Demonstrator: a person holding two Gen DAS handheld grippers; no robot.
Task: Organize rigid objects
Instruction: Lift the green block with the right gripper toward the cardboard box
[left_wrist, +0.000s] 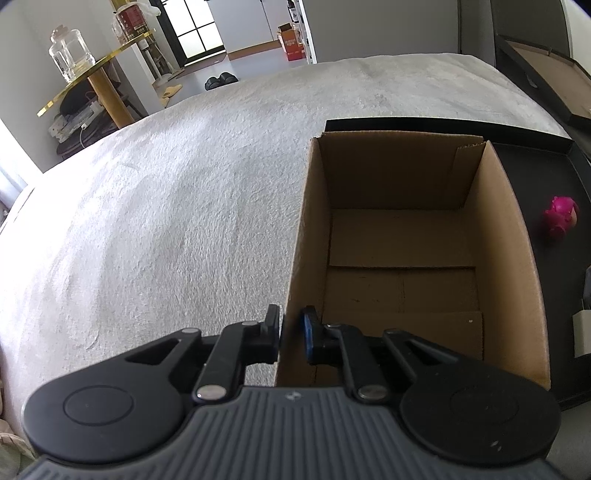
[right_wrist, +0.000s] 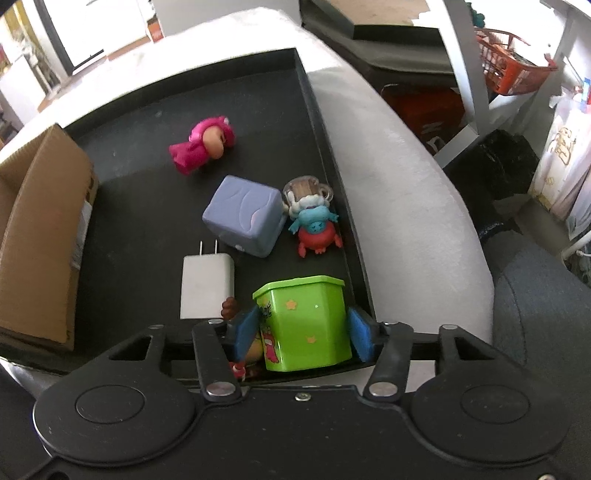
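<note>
Left wrist view: the left gripper (left_wrist: 291, 334) has its two fingers drawn close together on either side of the near left wall of an open cardboard box (left_wrist: 495, 236), the black finger outside and the blue-padded finger (left_wrist: 308, 338) inside; the wall is pinched between them. The box shows a bare interior of folded bottom flaps. It stands on a black tray (left_wrist: 554, 229) that lies on a pale, plush-covered surface (left_wrist: 166, 206). To the right of the box, on the tray, lies a pink toy figure (left_wrist: 561, 216).

Right wrist view: the right gripper (right_wrist: 301, 332) is spread wide, its blue pads (right_wrist: 360, 338) set against the two sides of a green plastic container (right_wrist: 306, 325) at the near right corner of the tray (right_wrist: 147, 110). The container carries small star marks and a pink cartoon figure; the lettering on its left face is partly hidden by the pad and is not legible. A small brown object (right_wrist: 229, 306) shows just left of the container, mostly hidden. Ahead lie a white two-prong charger (right_wrist: 207, 288), a lavender cube (right_wrist: 245, 218) touching it at one corner, a blue-and-red toy creature (right_wrist: 316, 229) with a clear-cased item (right_wrist: 306, 190) just beyond it, and the pink figure (right_wrist: 203, 146) farther off. The cardboard box (right_wrist: 40, 240) occupies the left side of the tray; a white label on its wall is too blurred to read.
</note>
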